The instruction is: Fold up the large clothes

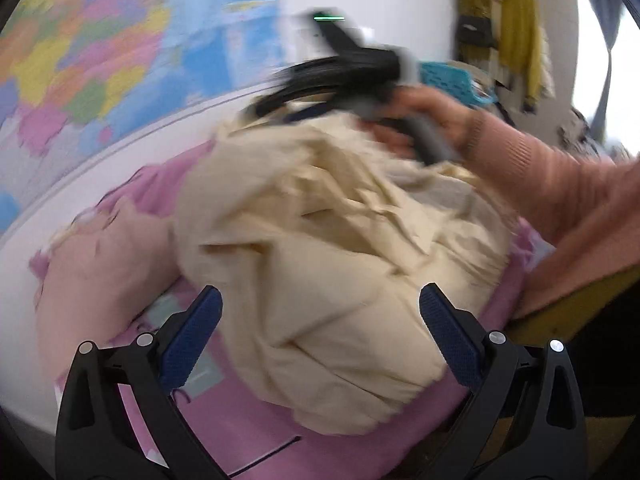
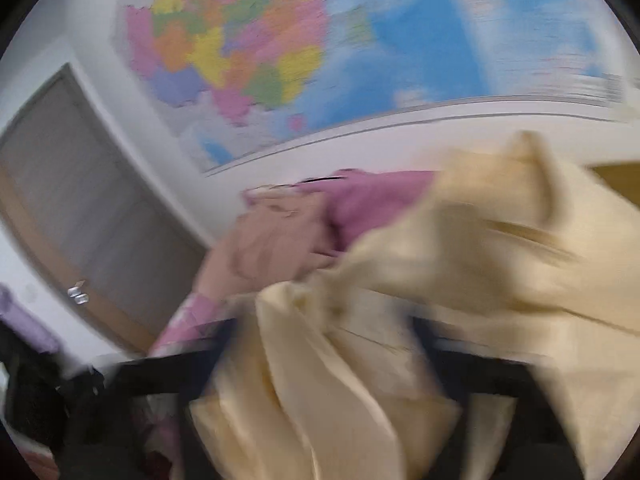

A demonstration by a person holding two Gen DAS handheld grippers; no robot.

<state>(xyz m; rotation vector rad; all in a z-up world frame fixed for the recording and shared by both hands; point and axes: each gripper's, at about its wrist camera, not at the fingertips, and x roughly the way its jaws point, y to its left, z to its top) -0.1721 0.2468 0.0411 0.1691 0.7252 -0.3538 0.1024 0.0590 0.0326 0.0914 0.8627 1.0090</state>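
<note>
Map across the wall behind, blurred. Pink sheet spread below. Cream garment heaped, crumpled, on the sheet, beside a peach garment. Left gripper spread wide, empty, just over the cream cloth's near edge. Right gripper smeared by blur, cream cloth bunched between its 2 fingers; grip impossible to tell.

A pink sheet covers the carrying surface ahead of the left hand-held gripper. A crumpled cream garment lies on it between the open fingers, with a peach garment to that gripper's left.
</note>
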